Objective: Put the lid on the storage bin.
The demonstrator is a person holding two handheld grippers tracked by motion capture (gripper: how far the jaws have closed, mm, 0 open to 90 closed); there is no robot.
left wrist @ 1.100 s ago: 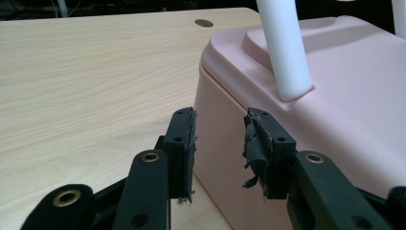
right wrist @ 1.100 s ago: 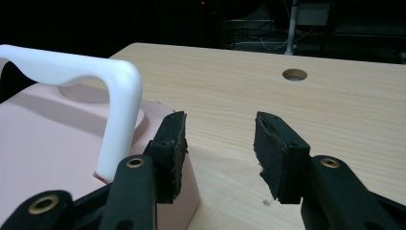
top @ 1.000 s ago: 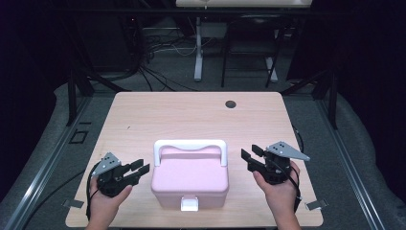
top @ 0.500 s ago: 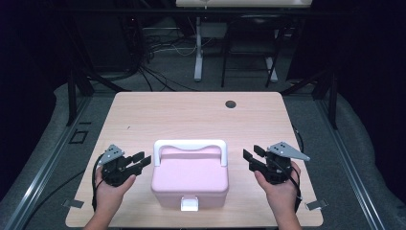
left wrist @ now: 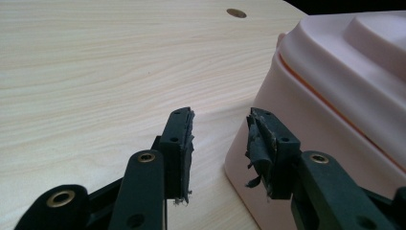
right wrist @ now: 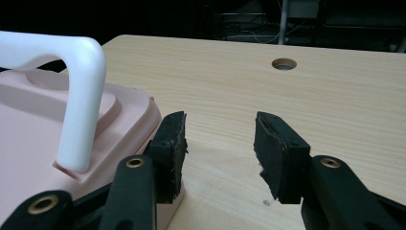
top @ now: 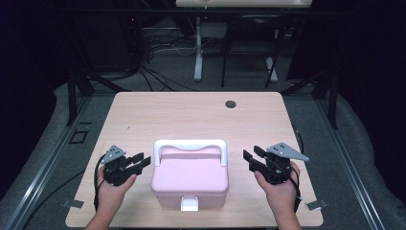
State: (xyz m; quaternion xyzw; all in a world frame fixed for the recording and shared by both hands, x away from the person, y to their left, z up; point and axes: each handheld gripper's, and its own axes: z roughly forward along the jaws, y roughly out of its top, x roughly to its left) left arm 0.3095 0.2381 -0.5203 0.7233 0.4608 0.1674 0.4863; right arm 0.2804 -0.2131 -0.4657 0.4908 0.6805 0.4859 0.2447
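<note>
A pink plastic box [top: 190,179] with a white carry handle [top: 190,143] and a white front latch [top: 190,204] sits shut near the table's front edge. My left gripper [top: 142,162] is just left of the box and points at its side. In the left gripper view the jaws [left wrist: 220,129] stand open with bare table between them; they have just been opening a little, and the box wall [left wrist: 335,96] lies close on the right. My right gripper [top: 252,154] is open beside the box's right side. In the right gripper view [right wrist: 220,134] nothing lies between its jaws, and the handle [right wrist: 81,96] rises at the left.
The light wooden table [top: 191,115] has a round cable hole [top: 231,104] at the back right. Metal frame legs and cables stand on the dark floor beyond the far edge. Bare tabletop stretches behind the box.
My left gripper has moved away from the person and slightly closer to the box's left side. The right gripper and the box have stayed put.
</note>
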